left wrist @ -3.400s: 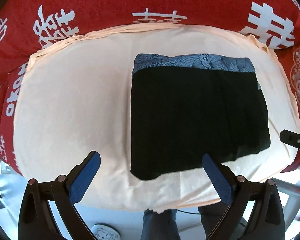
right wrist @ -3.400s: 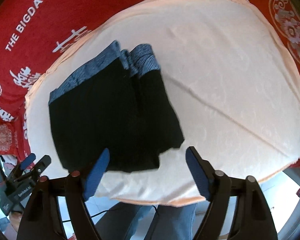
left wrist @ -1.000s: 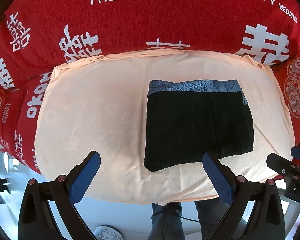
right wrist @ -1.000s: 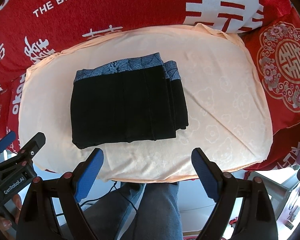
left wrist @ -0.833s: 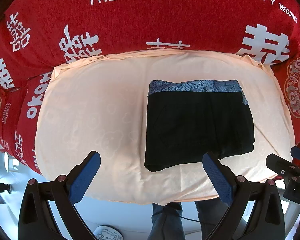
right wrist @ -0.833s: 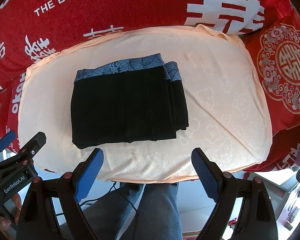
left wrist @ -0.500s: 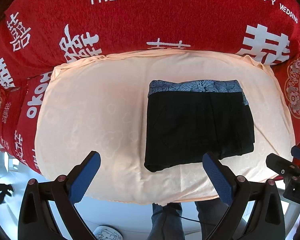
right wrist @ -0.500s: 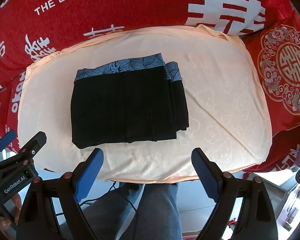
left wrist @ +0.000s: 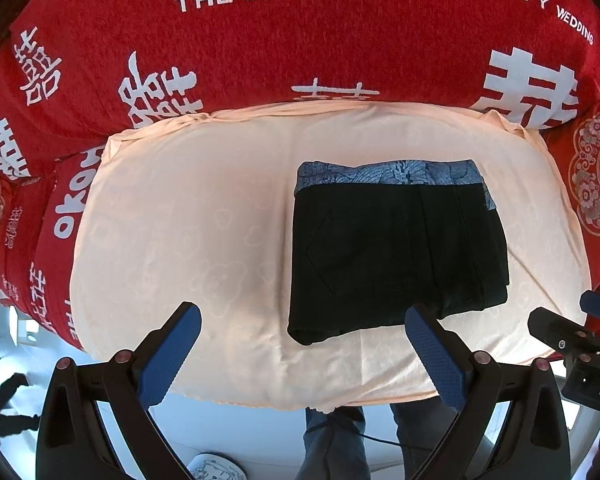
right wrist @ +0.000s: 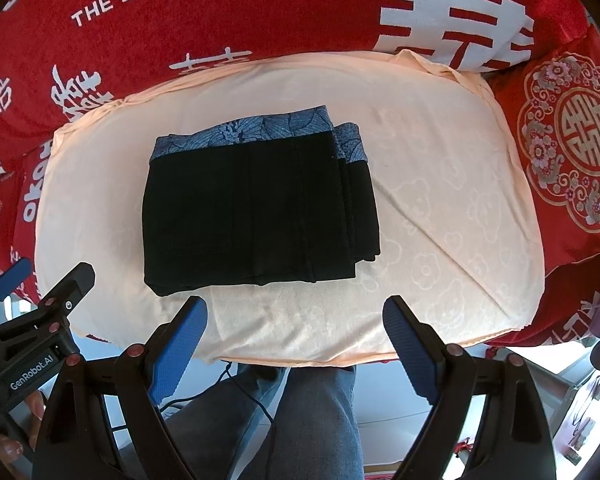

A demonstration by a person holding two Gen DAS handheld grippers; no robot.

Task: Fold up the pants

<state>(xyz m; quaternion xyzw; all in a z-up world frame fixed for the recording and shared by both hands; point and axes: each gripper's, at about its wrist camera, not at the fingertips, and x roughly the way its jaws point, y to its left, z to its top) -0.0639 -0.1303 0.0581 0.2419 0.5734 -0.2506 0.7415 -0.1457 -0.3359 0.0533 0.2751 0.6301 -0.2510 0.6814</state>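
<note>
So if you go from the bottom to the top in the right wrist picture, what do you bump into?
Blue-padded right gripper → peach patterned cloth → folded black pants → blue leaf-print waistband → red blanket with white lettering.

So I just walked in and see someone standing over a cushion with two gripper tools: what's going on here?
A person is folding pants with a handheld gripper in each hand. The black pants, with a blue patterned waistband, lie folded into a compact rectangle on the peach cushion. The left gripper and right gripper are both open and empty, held above the cushion's near edge, touching nothing. The fold looks finished.
</note>
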